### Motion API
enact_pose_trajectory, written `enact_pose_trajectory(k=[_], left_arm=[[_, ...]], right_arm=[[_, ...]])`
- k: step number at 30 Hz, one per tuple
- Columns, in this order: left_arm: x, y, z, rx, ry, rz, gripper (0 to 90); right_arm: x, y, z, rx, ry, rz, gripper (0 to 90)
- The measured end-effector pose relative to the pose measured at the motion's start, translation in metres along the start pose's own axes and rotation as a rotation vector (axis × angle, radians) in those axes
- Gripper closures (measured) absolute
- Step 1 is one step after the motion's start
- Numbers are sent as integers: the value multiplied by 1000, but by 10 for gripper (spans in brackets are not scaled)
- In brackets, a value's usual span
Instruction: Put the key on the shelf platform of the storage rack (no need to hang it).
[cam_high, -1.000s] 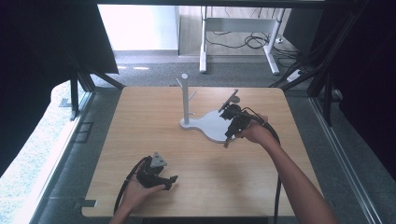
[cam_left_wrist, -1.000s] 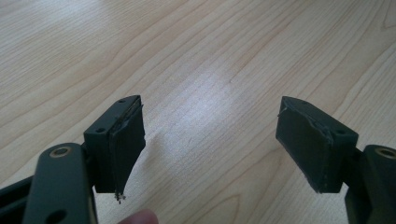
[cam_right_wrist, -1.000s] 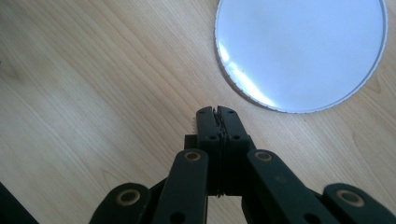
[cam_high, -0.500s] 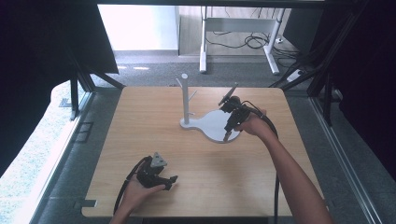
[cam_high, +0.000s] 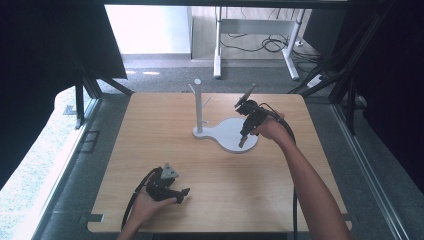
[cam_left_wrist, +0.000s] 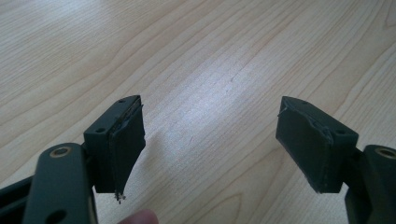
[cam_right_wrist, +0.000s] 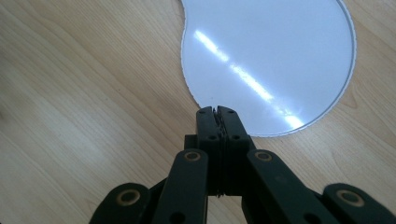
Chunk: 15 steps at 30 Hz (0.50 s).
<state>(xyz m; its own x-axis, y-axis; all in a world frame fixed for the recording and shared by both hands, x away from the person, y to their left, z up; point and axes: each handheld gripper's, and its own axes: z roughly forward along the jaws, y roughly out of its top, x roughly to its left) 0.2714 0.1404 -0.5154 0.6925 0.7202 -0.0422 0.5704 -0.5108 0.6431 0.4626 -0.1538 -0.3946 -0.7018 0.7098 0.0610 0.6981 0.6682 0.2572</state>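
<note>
High view: the right gripper has shifted toward the far side of the table since the earlier frames, and now hangs over the round lobe of the white stand base, its tips pointing down near the base's near edge; whether the tips touch the base cannot be told from here; the left gripper has kept its place near the front edge, held in the left hand, well apart from the stand; the white post with its short pegs stands upright at the narrow end of the base, to the left of the right gripper; a black cable trails along the right forearm.

Left gripper view: the jaws stand wide apart with nothing between them; bare wood grain lies beneath; a fingertip shows at the bottom edge.

Right gripper view: the jaws are pressed together with nothing between them; their tips lie at the rim of the white stand base, which rests flat on the table.
</note>
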Motion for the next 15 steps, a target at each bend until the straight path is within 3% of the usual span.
enact_pose_trajectory(k=[15], left_arm=[[1,0,0,1,2,1,241]], right_arm=[[-15,12,1,0,-12,26,899]])
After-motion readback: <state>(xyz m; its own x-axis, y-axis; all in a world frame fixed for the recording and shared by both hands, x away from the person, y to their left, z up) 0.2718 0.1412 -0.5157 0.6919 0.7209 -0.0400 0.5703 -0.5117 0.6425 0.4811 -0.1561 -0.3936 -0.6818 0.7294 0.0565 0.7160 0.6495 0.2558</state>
